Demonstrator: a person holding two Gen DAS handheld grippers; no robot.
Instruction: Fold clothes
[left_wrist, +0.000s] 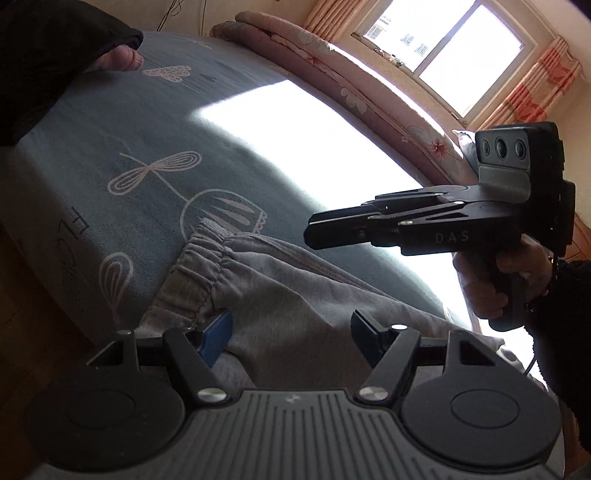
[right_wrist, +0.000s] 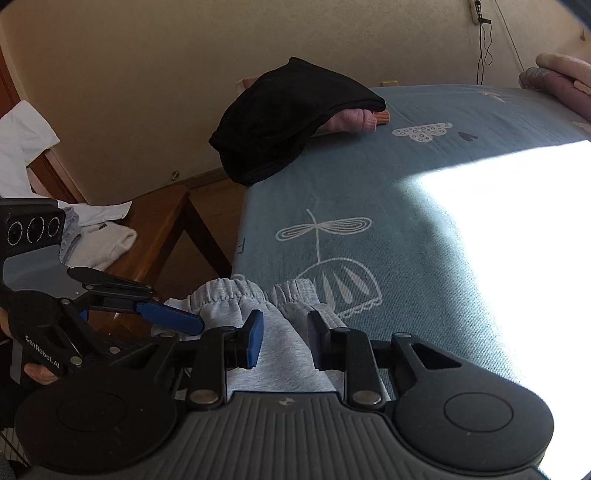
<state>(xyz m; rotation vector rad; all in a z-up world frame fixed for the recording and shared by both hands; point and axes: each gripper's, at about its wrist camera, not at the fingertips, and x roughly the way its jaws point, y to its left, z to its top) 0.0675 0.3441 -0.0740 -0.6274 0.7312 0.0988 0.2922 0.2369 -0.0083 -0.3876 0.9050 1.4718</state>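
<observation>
Garment: grey sweatpants, lying on the near corner of the bed, both elastic cuffs side by side and bunched, close to the bed's edge.
Bed: blue-grey sheet printed with white line drawings of a dragonfly and jellyfish; hard rectangle of sunlight across the far side.
Left gripper: held low over the grey fabric near the cuffs, jaws spread wide, blue pad just above the cloth; nothing pinched between the pads; seen from the right wrist view as a blue-tipped finger reaching in beside the left cuff.
Right gripper: poised over the sweatpants just behind the cuffs, jaws partly apart with grey cloth showing in the gap; cannot tell whether the pads press on the fabric or merely hang above it.
Right hand: wrapped round the grip of the right gripper, dark fuzzy sleeve at the wrist, raised above the sunlit part of the bed in the left wrist view.
Other clothes: black garment draped over the far corner of the bed, pink item tucked under it.
Far side: folded floral quilt along the bed's edge, below a bright window with orange-patterned curtains.
Beside the bed: wooden furniture carrying white cloth.
</observation>
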